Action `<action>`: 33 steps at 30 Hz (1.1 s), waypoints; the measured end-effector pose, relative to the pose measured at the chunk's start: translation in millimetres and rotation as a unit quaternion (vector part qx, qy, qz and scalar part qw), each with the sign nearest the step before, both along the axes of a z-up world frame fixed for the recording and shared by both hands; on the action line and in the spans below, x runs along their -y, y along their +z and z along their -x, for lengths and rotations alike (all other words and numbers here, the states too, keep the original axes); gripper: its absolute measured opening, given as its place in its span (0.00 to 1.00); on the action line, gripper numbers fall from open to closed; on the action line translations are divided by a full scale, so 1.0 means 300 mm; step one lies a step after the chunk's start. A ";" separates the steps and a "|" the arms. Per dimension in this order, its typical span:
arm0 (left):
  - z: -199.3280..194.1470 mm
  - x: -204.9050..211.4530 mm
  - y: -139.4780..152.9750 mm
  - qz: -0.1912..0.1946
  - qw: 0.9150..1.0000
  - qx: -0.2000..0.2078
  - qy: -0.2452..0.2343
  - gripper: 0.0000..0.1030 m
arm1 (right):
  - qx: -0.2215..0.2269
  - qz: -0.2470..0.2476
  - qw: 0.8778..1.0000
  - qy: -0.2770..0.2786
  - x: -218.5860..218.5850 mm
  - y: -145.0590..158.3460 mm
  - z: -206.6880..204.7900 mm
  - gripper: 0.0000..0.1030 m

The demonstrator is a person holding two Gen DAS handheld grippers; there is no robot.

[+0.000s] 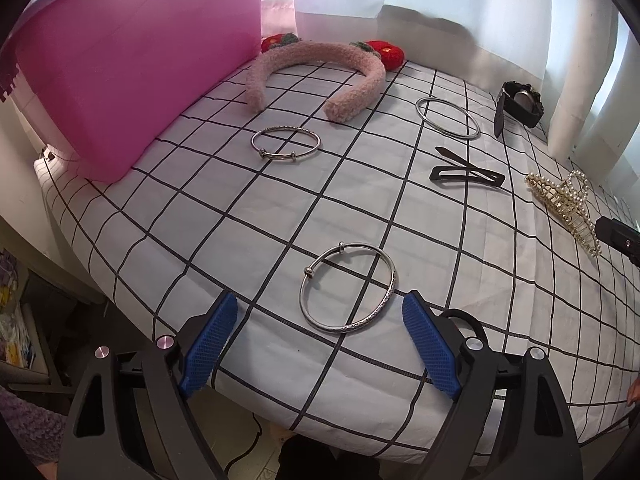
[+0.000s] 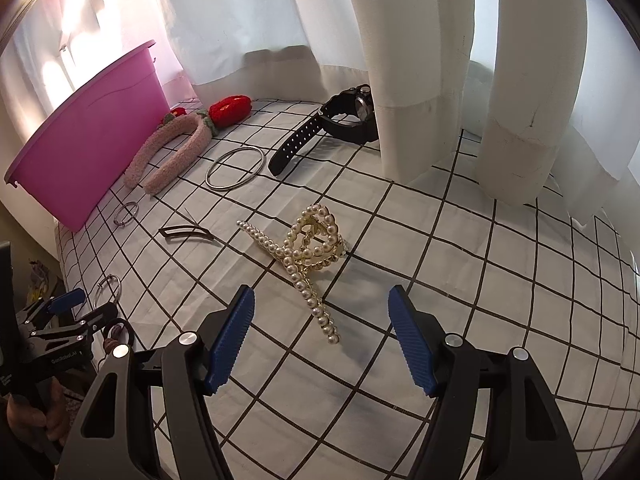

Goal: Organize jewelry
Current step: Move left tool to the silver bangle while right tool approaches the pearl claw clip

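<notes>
Silver bangle (image 1: 347,288) lies flat on the checked surface (image 1: 280,380), just ahead of the left gripper (image 1: 318,344), whose fingers are spread wide and holding nothing. Best bet — come down low so one blue pad slips inside the ring. Right gripper (image 2: 321,336), likewise released, frames the pearl claw clip (image 2: 308,256) — pinch its raised spine, then carry to the pink bin (image 2: 88,140) far beyond.
</notes>
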State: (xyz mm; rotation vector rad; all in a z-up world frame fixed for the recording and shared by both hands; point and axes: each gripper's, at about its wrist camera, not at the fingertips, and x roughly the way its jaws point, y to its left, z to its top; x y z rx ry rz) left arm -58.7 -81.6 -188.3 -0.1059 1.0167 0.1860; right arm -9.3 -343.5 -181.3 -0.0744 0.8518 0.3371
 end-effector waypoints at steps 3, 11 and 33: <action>-0.002 0.006 -0.003 0.000 1.000 0.005 0.001 0.85 | 0.001 0.007 1.000 0.001 -0.003 -0.009 -0.001 0.65; -0.007 0.026 -0.011 -0.005 1.000 0.023 0.002 0.90 | -0.006 0.014 1.000 0.003 -0.015 -0.027 -0.030 0.65; -0.011 0.033 -0.016 -0.013 0.999 0.053 0.000 0.95 | -0.009 0.061 0.998 0.022 -0.103 -0.083 -0.111 0.65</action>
